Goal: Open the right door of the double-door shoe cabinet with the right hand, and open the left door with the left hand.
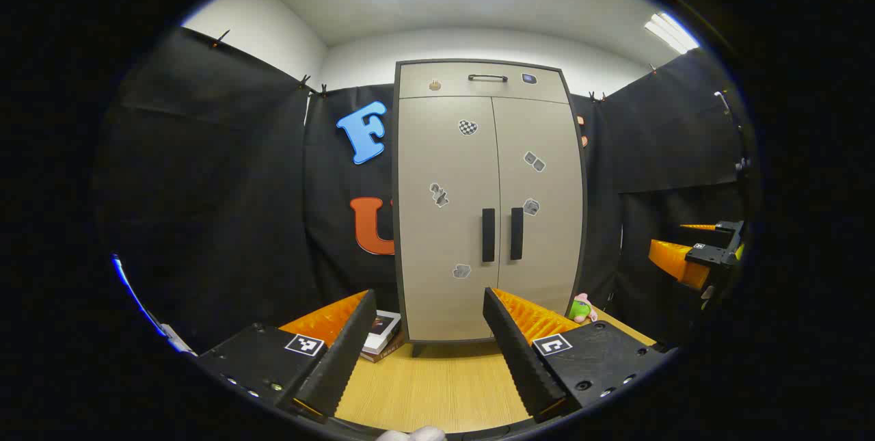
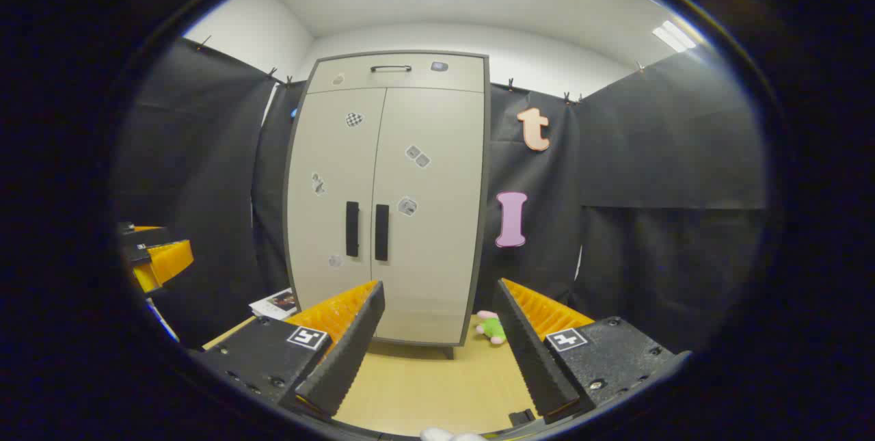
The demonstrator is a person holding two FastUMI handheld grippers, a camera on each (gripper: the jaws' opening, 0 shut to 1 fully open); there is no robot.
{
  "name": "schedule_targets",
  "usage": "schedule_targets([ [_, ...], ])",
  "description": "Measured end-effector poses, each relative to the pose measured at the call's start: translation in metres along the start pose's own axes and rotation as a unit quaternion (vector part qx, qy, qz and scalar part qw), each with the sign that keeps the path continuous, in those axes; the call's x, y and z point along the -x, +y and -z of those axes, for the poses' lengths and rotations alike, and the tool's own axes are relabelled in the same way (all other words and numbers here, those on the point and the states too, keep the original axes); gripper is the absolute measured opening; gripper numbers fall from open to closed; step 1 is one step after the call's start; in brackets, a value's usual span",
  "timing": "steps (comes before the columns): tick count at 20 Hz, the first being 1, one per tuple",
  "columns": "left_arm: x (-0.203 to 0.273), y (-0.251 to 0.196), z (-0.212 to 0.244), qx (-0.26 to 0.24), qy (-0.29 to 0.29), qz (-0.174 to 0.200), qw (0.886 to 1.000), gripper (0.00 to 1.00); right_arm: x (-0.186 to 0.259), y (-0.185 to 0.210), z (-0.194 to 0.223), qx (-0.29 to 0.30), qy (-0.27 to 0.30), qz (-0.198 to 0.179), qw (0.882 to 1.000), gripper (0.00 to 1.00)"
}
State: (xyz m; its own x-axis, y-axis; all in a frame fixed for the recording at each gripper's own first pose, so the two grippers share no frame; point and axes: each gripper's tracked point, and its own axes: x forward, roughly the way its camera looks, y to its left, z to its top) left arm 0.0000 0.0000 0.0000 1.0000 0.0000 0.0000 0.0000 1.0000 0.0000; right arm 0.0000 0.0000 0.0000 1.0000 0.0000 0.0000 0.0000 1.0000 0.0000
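Note:
A tall beige shoe cabinet (image 1: pixel 489 208) (image 2: pixel 389 208) stands upright ahead with both doors closed. Two dark vertical handles flank the centre seam: the left door's handle (image 1: pixel 488 234) (image 2: pixel 352 228) and the right door's handle (image 1: pixel 517 233) (image 2: pixel 381 232). Small stickers dot both doors. My left gripper (image 1: pixel 431 297) is open, well short of the cabinet, with nothing between its fingers. My right gripper (image 2: pixel 441 290) is open too, equally far back and empty. The right gripper also shows at the right edge of the left gripper view (image 1: pixel 707 249), and the left gripper at the left edge of the right gripper view (image 2: pixel 154 249).
The cabinet stands on a light wooden floor (image 1: pixel 437 386). A book (image 1: pixel 381 335) (image 2: pixel 277 303) lies by its left foot, and a small pink and green plush toy (image 1: pixel 582 308) (image 2: pixel 491 327) by its right foot. A drawer with a handle (image 1: pixel 487 77) tops the cabinet.

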Motion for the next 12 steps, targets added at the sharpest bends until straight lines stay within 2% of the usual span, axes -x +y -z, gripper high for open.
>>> schedule_targets([
  [12,-0.0030,-0.0020,0.0008,0.000,0.002,-0.001,1.000,0.95,-0.0028,-0.0048,-0.0024,0.003,-0.004,0.002,1.000,1.00],
])
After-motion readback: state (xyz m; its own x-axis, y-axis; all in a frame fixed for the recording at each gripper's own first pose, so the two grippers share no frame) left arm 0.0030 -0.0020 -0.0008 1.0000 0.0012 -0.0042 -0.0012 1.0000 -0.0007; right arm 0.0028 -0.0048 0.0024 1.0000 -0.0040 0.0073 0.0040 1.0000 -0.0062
